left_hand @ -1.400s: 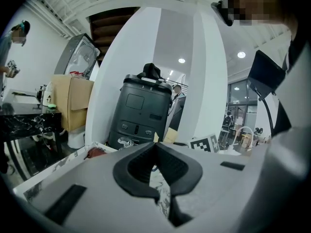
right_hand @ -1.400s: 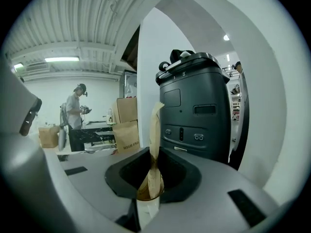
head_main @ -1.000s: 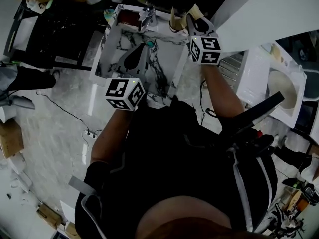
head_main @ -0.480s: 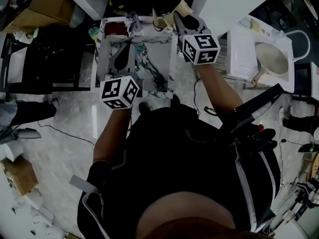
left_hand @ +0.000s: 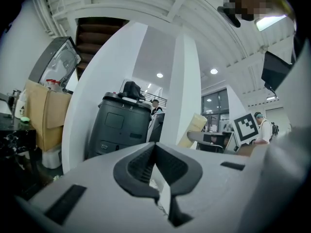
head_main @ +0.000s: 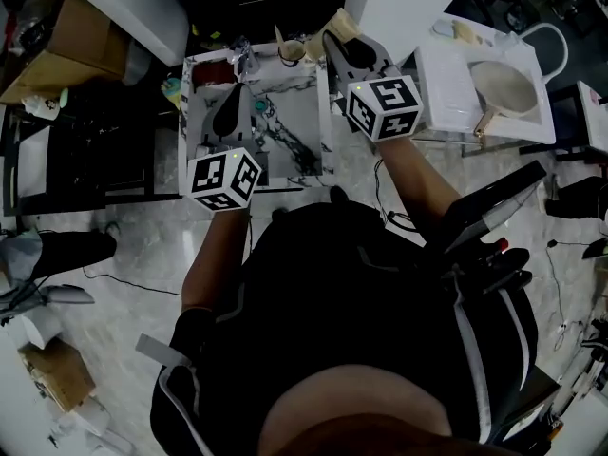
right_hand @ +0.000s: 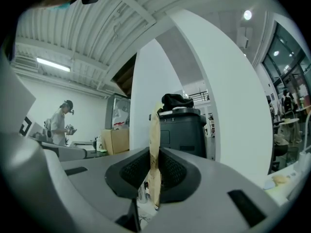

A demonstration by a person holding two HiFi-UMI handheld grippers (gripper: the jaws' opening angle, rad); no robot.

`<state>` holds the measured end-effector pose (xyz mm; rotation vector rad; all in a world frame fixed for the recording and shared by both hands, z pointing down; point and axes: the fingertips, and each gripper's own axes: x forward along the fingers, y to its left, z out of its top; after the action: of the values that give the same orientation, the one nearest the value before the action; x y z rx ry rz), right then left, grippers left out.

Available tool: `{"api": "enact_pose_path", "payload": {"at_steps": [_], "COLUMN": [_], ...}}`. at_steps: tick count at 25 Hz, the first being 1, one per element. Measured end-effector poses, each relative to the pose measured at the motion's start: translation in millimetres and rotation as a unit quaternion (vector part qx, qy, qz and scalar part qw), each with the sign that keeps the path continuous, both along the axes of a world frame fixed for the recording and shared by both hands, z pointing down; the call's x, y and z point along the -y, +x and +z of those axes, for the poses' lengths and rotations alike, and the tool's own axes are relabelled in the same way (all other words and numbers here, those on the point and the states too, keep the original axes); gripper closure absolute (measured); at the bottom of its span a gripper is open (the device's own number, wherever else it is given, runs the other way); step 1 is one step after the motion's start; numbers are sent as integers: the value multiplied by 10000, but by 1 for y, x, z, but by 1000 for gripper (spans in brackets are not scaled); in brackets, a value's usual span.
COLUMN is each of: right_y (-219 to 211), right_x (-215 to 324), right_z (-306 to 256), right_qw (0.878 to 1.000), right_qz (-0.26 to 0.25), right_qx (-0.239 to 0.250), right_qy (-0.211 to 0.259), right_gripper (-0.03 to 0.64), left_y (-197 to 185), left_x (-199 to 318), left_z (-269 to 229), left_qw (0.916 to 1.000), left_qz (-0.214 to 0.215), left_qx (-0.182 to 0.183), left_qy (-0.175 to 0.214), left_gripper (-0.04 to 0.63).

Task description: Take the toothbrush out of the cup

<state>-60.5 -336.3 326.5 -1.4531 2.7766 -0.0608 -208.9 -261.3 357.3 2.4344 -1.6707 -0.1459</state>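
Both bare forearms of the person reach forward from the dark clothing, each hand carrying its tongs over a white marble table (head_main: 296, 112). The left gripper (head_main: 233, 98) hovers above the left half of the table, and its tongs are closed on each other at the tips with nothing between them; the left gripper view shows only the pale table surface through the small gap behind the tips. The right gripper (head_main: 332, 38) is at the far right corner of the table, and its tongs are pressed on a thin tan sheet (right_hand: 154, 130), seen edge-on and standing upright, which sticks out beyond the tips. Just left of the right gripper, at the far edge of the table, stands the cup (head_main: 292, 53); a thin pale stick rising from it may be the toothbrush, but it is too small to be sure. A red container (head_main: 217, 69) sits at the far left corner. To the right of the table is a white unit with a round basin (head_main: 499, 82), to the left a cardboard box (head_main: 57, 60). Both gripper views show a dark grey machine (left_hand: 121, 125) beyond the tongs.
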Motion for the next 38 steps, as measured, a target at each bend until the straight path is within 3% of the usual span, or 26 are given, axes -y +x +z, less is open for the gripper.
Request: {"api": "enact_pose_path", "payload": {"at_steps": [18, 27, 32, 38], "right_y": [18, 43, 49, 52], "right_x": [-18, -12, -7, -1], "right_z": [6, 19, 34, 53], "right_qw": [9996, 9989, 9987, 9975], "right_qz": [264, 426, 420, 489], "right_qx": [-15, 1, 37, 87], "right_qy": [-42, -183, -288, -501], "right_gripper": [557, 557, 557, 557], "left_y": [25, 49, 48, 52], "left_x": [26, 74, 101, 135], "left_z": [11, 45, 78, 112], "left_qw": [9992, 9975, 9963, 9939], "left_qz": [356, 445, 326, 276], "left_qx": [197, 467, 425, 598], "left_qy": [-51, -288, -669, -880], "left_gripper": [589, 586, 489, 442]}}
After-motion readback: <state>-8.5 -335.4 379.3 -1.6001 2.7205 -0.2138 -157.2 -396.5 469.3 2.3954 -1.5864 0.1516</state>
